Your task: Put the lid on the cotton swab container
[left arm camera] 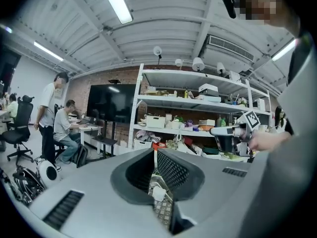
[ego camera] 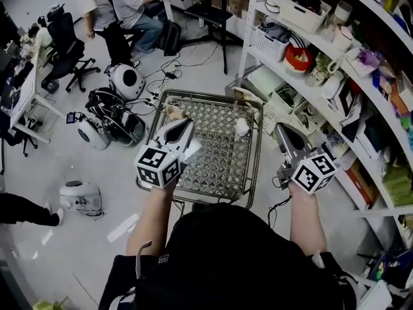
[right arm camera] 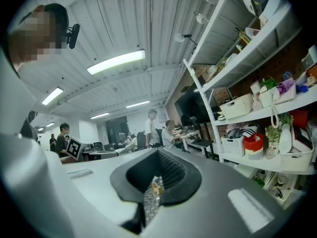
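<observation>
A small white container [ego camera: 242,128] stands on the wire-mesh table [ego camera: 213,166], toward its far right. A tan piece [ego camera: 173,113] lies at the table's far left corner; I cannot tell whether it is the lid. My left gripper [ego camera: 183,128] hovers over the table's left side, jaws shut and empty. My right gripper [ego camera: 281,133] hangs just off the table's right edge, also shut with nothing in it. In the left gripper view the white container [left arm camera: 158,193] shows through the gap below the jaws. In the right gripper view the tan piece [right arm camera: 157,186] shows the same way.
Long shelves [ego camera: 322,76] packed with baskets, cups and boxes run along the right, close to the table. Robot vacuums and cables [ego camera: 113,118] lie on the floor at left. People sit at desks [ego camera: 135,8] further back, with office chairs [ego camera: 64,50] nearby.
</observation>
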